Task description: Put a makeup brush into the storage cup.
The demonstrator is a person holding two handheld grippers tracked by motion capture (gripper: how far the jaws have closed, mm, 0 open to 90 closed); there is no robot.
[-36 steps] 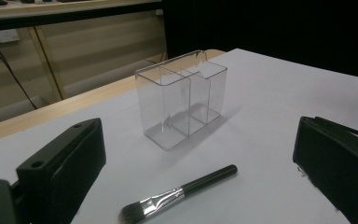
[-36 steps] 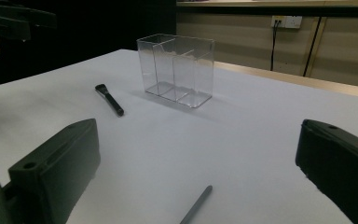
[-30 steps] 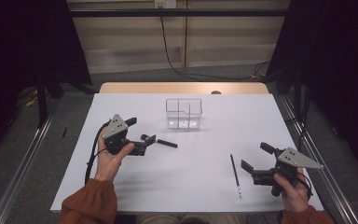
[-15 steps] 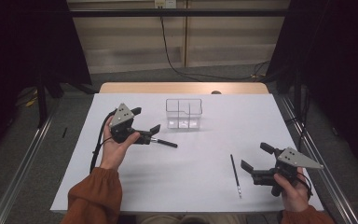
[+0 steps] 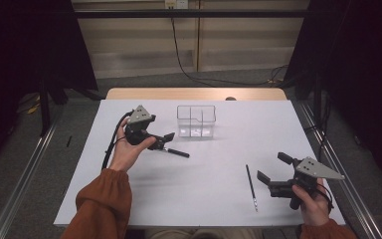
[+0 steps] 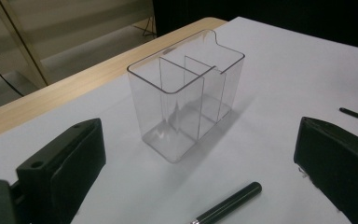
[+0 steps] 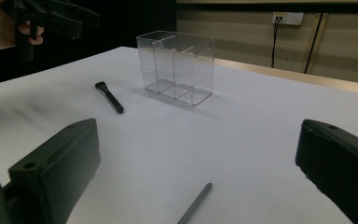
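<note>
Over the short brush (image 5: 175, 152), beside the clear box (image 5: 196, 121), the left hand-held gripper (image 5: 165, 140) hangs with jaws spread; it should drop straight, straddle the handle crosswise, then pinch. Well apart, the right hand-held gripper (image 5: 272, 174) waits spread near the thin pen (image 5: 250, 186). White sheet covers the bench (image 5: 278, 124); dark curtains and a cable behind.

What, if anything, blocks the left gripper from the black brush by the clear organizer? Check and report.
Nothing visible does. The left gripper hangs open right over the black brush, which lies on bare white table in front of the clear organizer.
</note>
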